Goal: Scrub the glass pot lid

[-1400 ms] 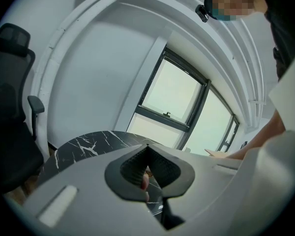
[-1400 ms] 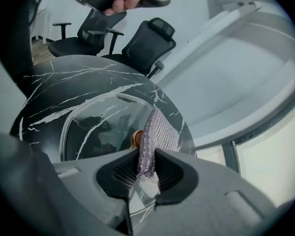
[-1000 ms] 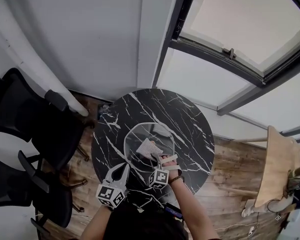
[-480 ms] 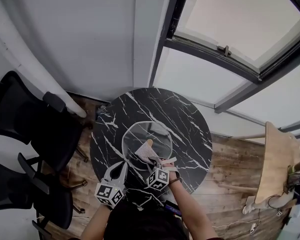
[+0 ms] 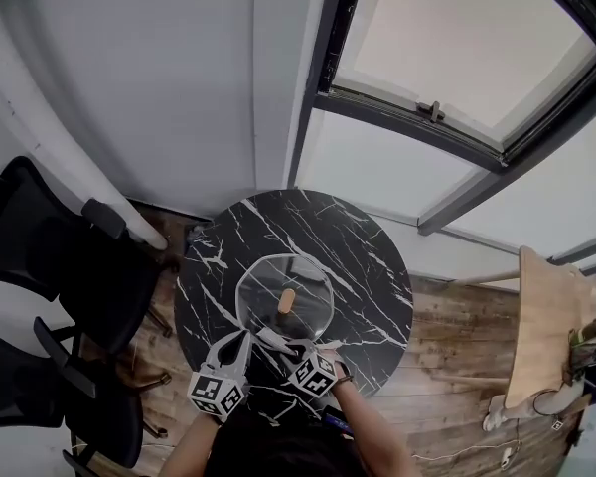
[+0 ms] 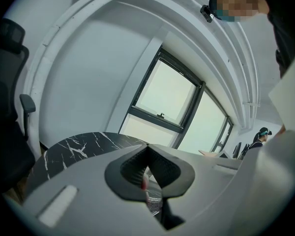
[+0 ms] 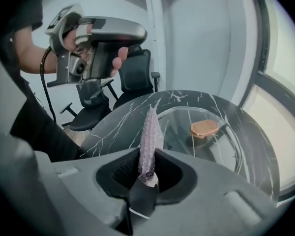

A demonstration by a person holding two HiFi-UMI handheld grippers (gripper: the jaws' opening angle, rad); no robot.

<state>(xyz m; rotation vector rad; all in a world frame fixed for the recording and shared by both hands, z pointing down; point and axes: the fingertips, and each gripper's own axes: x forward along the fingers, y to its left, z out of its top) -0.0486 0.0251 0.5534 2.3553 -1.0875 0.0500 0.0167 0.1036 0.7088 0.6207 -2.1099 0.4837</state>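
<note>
Right gripper [image 7: 149, 156]: jaws clenched on a thin mauve knobbly scrub cloth [image 7: 150, 134]. The cloth is gripped edge-on, stands upright between the pads and sticks out well past the tips.

Round clear glass pot lid [image 7: 211, 141]: lies flat on the round black marble-pattern table [image 5: 377, 266], ahead of the right jaws and slightly to their right. Its copper-coloured knob [image 7: 204, 128] faces up at lid centre, well beyond the cloth tip. The cloth's far end lines up with the lid's near rim. Can't tell whether it touches the glass.

Left gripper [image 6: 147, 149]: jaws closed pad to pad at the tips, nothing gripped. A sliver of lid and a pinkish spot show through the gap below the tips, too small to identify. From the right gripper view it sits up in the air, held by a hand [image 7: 118, 58], up and to the left of the right jaws, clear of the table top. From the head view its tips point at the lid's near-left rim.

The two grippers are close side by side at the near edge of the table. Black office chairs [image 5: 40, 227] stand off to the left of the left jaws.
</note>
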